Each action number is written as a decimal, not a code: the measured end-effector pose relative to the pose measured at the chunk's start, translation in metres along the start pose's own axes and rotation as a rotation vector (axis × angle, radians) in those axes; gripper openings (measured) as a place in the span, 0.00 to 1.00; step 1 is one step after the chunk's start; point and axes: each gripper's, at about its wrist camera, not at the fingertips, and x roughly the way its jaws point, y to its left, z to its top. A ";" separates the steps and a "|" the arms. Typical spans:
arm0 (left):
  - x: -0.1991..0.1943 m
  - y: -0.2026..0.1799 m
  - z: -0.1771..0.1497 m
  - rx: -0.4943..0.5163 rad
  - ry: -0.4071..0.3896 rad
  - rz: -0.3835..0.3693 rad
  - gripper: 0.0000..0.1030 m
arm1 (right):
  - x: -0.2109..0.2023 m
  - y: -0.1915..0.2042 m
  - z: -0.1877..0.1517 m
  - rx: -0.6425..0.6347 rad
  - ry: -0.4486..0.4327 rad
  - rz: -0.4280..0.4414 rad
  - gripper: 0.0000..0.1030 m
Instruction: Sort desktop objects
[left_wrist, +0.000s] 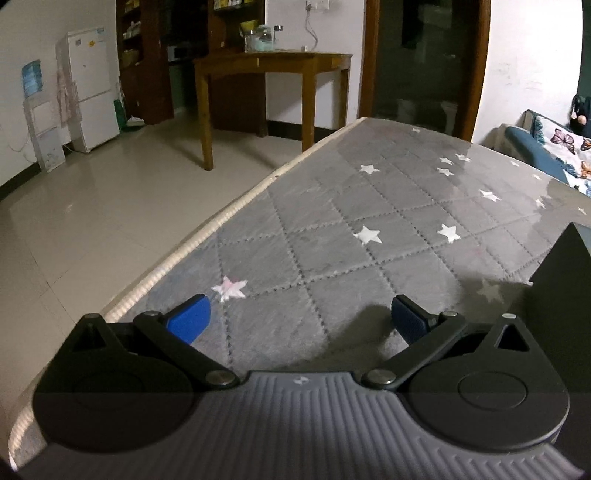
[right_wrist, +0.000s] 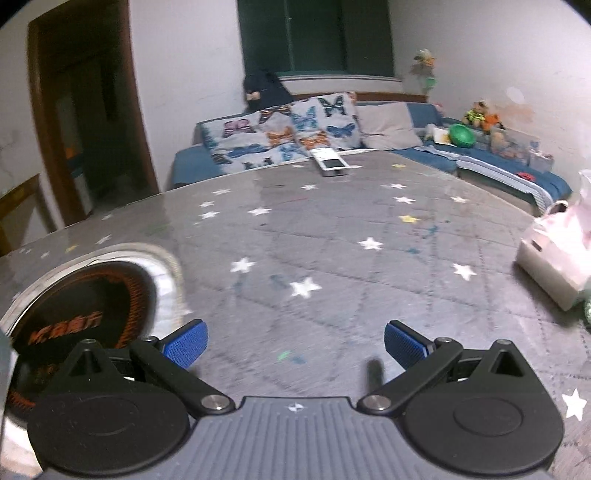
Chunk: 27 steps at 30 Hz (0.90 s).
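My left gripper (left_wrist: 301, 319) is open over the grey star-patterned tabletop (left_wrist: 369, 221), with nothing between its blue pads. A dark boxy object (left_wrist: 561, 295) stands just right of it, cut off by the frame edge. My right gripper (right_wrist: 295, 345) is also open and empty above the same tabletop (right_wrist: 332, 240). To its left lies a round black tin with orange lettering (right_wrist: 88, 306), its silvery rim close to the left finger. A white remote-like device (right_wrist: 330, 162) lies at the table's far edge. A white tissue box (right_wrist: 554, 258) sits at the right.
The table's pale left edge (left_wrist: 207, 236) drops to a tiled floor. A wooden table (left_wrist: 273, 70) and a white fridge (left_wrist: 92, 88) stand beyond. Behind the far edge runs a blue sofa with butterfly cushions (right_wrist: 284, 129) and toys (right_wrist: 480, 118).
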 end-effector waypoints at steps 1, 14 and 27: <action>0.002 0.000 0.000 -0.002 0.002 0.007 1.00 | 0.002 -0.003 0.000 0.006 -0.002 -0.014 1.00; 0.017 0.003 -0.005 -0.013 -0.001 0.044 1.00 | 0.023 -0.032 0.006 0.088 0.019 -0.084 1.00; 0.020 0.014 -0.007 -0.015 0.000 0.040 1.00 | 0.033 -0.018 0.008 0.015 0.058 -0.144 1.00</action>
